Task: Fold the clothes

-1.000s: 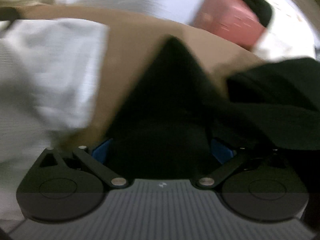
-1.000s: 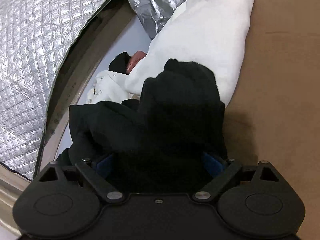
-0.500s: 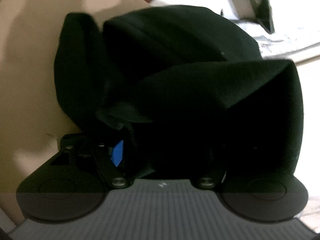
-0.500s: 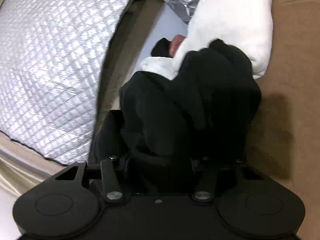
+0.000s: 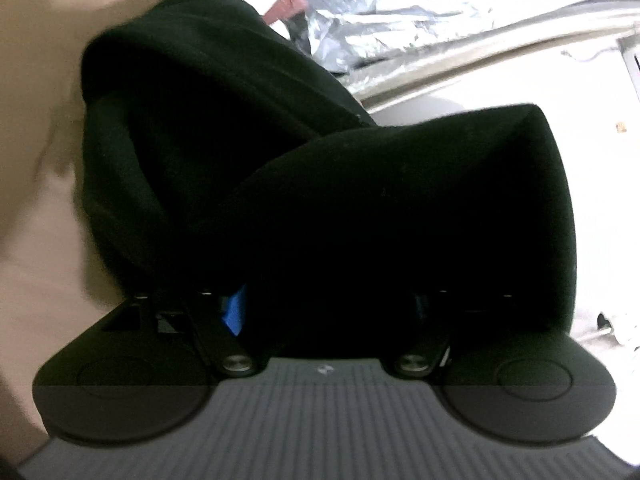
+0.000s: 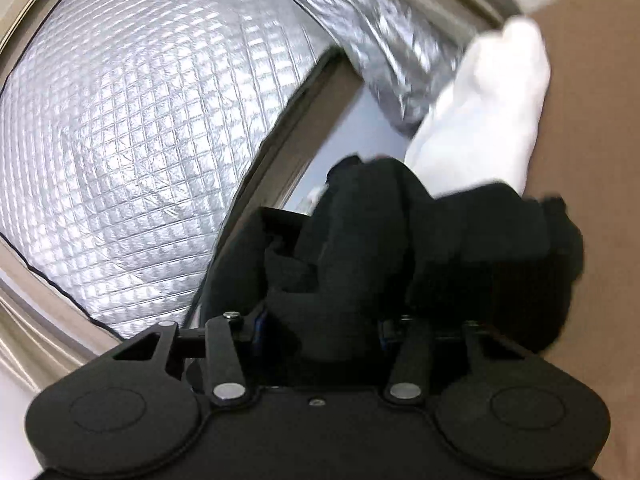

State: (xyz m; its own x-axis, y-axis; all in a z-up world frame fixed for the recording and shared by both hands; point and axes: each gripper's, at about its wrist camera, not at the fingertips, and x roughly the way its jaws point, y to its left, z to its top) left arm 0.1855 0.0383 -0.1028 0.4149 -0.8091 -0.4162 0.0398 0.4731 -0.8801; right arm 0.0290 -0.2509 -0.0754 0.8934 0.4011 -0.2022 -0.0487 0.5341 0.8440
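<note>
A black garment (image 5: 320,184) fills most of the left wrist view, bunched in thick folds over my left gripper (image 5: 328,304), which is shut on it; only a blue pad (image 5: 236,312) shows at the left finger. In the right wrist view the same black garment (image 6: 400,248) is heaped over my right gripper (image 6: 320,332), which is also shut on it, its fingertips buried in cloth. The cloth hangs above a tan surface (image 6: 592,160).
A white folded garment (image 6: 488,108) lies on the tan surface beyond the black one. Quilted silver foil (image 6: 132,128) covers the left side, with crumpled foil (image 5: 380,28) further off. A reddish item (image 5: 286,2) peeks out behind the black cloth.
Both grippers closed further on the black garment and lifted and turned with it. The white garment moved farther away in the right view; foil came into the left view.
</note>
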